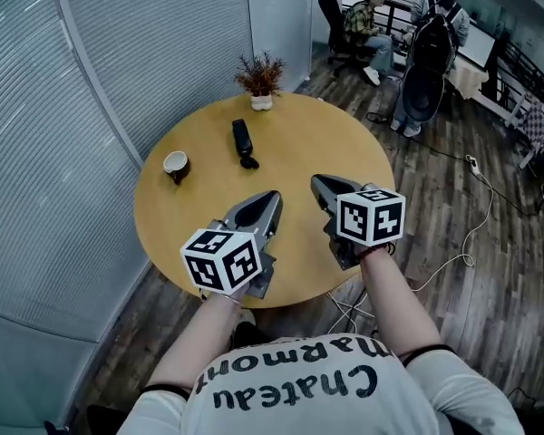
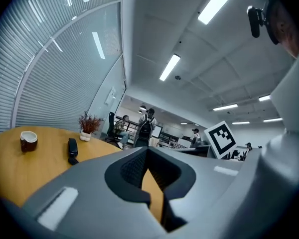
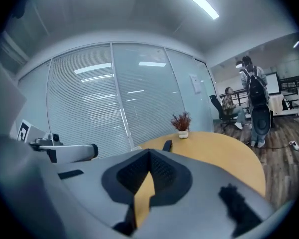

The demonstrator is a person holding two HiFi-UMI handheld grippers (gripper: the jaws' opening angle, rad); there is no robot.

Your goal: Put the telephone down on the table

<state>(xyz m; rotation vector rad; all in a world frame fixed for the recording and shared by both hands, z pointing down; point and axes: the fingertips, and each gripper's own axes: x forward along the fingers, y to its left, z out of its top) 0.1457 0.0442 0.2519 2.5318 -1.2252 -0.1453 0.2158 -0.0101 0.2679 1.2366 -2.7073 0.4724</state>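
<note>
The black telephone handset (image 1: 243, 143) lies flat on the round wooden table (image 1: 290, 152), toward its far side; it shows small in the left gripper view as the handset (image 2: 72, 150) and in the right gripper view as the handset (image 3: 167, 146). My left gripper (image 1: 270, 198) hovers over the near part of the table, its jaws shut with nothing between them. The right gripper (image 1: 317, 183) is beside it, also shut and empty. Both point toward the far side, well short of the handset.
A small brown-and-white cup (image 1: 175, 164) stands left of the handset. A potted dry plant (image 1: 261, 78) sits at the table's far edge. Glass walls with blinds curve along the left. Two people (image 1: 435, 34) and an office chair are beyond the table; cables lie on the floor at right.
</note>
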